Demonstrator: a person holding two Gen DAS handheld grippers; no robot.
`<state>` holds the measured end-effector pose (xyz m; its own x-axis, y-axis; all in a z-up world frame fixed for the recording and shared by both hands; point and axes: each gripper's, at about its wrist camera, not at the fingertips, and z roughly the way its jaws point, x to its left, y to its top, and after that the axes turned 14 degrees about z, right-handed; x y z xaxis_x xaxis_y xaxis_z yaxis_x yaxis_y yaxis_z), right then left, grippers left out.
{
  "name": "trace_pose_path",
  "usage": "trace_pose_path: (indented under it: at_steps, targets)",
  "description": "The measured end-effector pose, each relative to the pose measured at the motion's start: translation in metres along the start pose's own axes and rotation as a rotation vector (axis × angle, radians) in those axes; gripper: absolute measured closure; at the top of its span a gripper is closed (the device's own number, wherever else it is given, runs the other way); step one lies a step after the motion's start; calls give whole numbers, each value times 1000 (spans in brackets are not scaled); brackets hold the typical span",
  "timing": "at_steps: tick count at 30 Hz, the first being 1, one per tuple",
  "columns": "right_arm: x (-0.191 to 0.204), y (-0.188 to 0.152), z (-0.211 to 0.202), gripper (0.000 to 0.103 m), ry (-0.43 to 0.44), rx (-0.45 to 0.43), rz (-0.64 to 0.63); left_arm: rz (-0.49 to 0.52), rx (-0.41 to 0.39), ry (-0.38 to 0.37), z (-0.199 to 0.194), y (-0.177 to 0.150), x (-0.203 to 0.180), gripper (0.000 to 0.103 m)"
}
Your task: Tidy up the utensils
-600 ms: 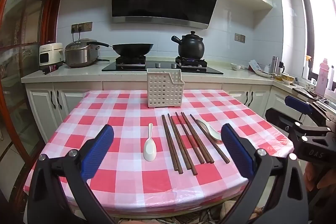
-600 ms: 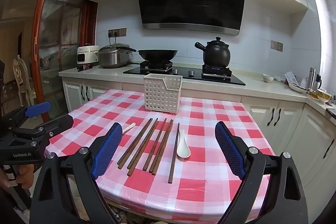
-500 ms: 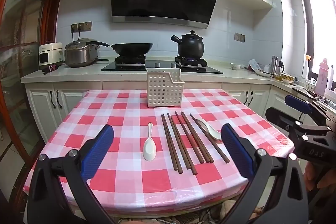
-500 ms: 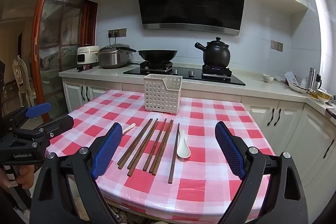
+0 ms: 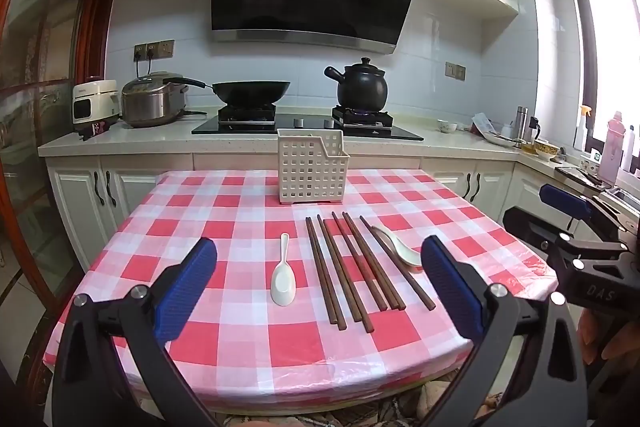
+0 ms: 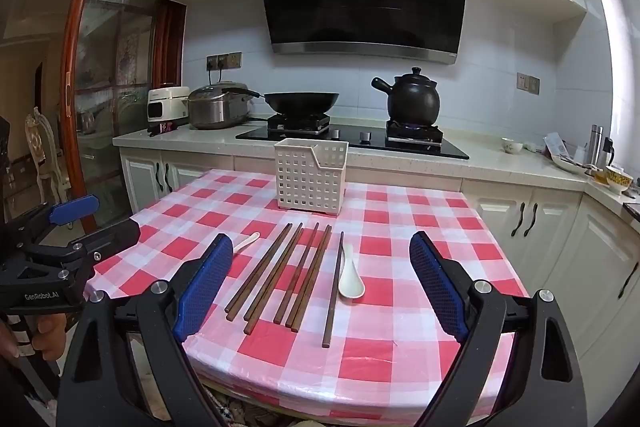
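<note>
My left gripper (image 5: 318,285) hangs wide open and holds nothing; a white spoon (image 5: 283,277) and the brown chopsticks (image 5: 348,267) lie between its fingers at frame centre. My right gripper (image 6: 322,285) is equally spread and bare over the same chopsticks (image 6: 288,277). The white basket (image 6: 311,175) stands beyond. Writing reads "GenRobot.AI" lower left, "DAS" lower right.
</note>
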<state>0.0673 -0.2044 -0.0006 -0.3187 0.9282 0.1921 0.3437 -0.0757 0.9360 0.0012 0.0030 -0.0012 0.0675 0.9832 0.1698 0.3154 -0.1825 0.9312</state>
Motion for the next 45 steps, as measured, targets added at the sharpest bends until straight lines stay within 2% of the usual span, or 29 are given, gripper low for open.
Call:
trace_pose_path:
  at_steps: [10, 17, 45]
  targets:
    - [-4, -3, 2, 18, 10, 11, 17, -2, 0, -5, 1, 0, -5, 4]
    - [-9, -3, 5, 18, 56, 39, 55, -11, 7, -54, 3, -3, -5, 4]
    - [-9, -1, 1, 18, 43, 35, 43, -23, 14, -44, 4, -4, -3, 4]
